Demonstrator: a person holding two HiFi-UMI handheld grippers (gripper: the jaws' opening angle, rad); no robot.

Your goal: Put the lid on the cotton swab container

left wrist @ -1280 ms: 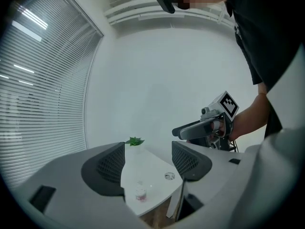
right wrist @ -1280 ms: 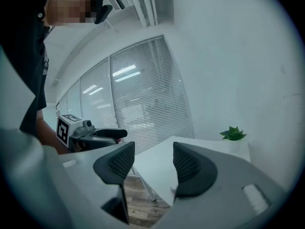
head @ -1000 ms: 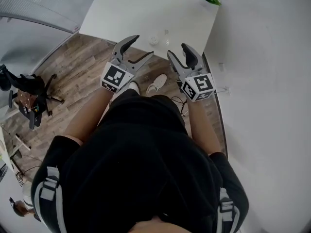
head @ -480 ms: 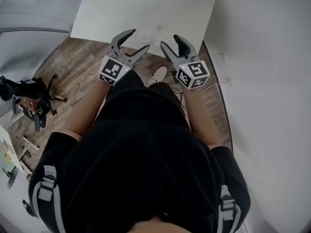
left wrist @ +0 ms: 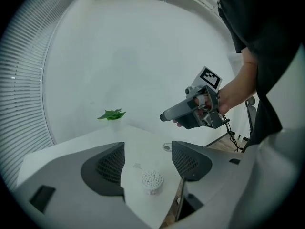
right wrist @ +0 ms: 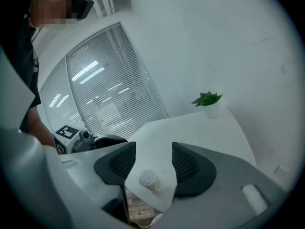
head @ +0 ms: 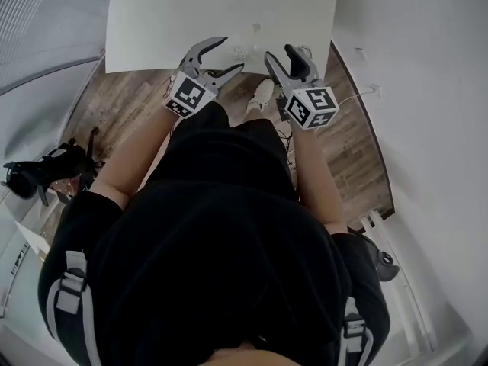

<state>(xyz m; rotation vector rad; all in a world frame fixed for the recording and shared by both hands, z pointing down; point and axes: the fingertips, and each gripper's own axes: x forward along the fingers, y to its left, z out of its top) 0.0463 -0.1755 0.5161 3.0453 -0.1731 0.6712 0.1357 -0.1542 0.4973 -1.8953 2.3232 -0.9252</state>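
Plainly nothing is in hand yet: the left tongs and the right tongs are both spread wide and empty, held side by side in the air just off the near edge of the white worktop. The cotton swab container stands upright near that edge, uncovered, its packed white swab heads showing on top. Each gripper view frames it between the jaws, but farther on and untouched.

A small round ring-like piece lies on the worktop beyond the container, towards the right tongs. It may be the lid, though it is too small to be sure.

By the look of it, the container is a small, light plastic tub that would slide or tip under a sideways push. It is best steadied low on its wall with one pair of tongs. A lid of this kind is likely thin, stiff and slippery, so it should be pinched across its rim and set down level.

No brand or label can be read on the container. The only print in view is the black-and-white square marker on each gripper's cube.
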